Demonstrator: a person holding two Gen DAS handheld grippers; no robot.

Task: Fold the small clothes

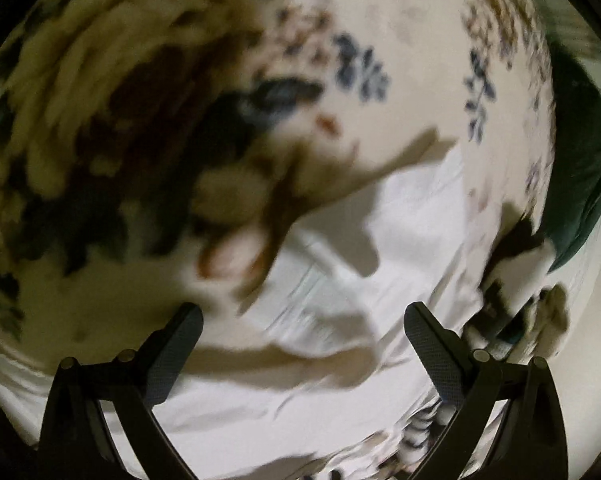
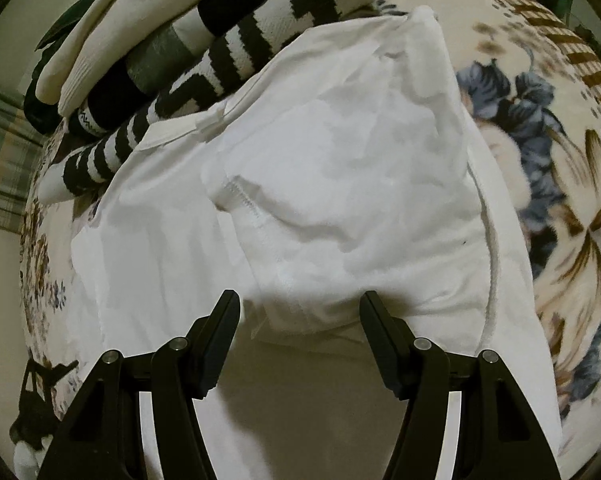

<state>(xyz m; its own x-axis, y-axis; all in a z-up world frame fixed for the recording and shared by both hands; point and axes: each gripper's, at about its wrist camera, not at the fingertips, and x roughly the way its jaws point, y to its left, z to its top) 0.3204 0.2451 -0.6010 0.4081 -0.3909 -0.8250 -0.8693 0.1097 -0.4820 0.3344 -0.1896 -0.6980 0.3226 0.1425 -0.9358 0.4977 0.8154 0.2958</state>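
Observation:
A small white garment [image 2: 340, 184] lies partly folded on a floral blanket [image 2: 560, 216], with a stitched hem turned over near its middle. My right gripper [image 2: 300, 304] is open just above its near edge, holding nothing. The same white garment [image 1: 340, 288] shows blurred in the left wrist view. My left gripper [image 1: 300, 316] is open above it and empty.
A pile of black-and-white patterned socks [image 2: 228, 48] and cream socks [image 2: 112, 28] lies at the garment's far left edge. A dark green item [image 1: 580, 184] sits at the blanket's right edge. A plaid surface [image 2: 4, 152] shows at far left.

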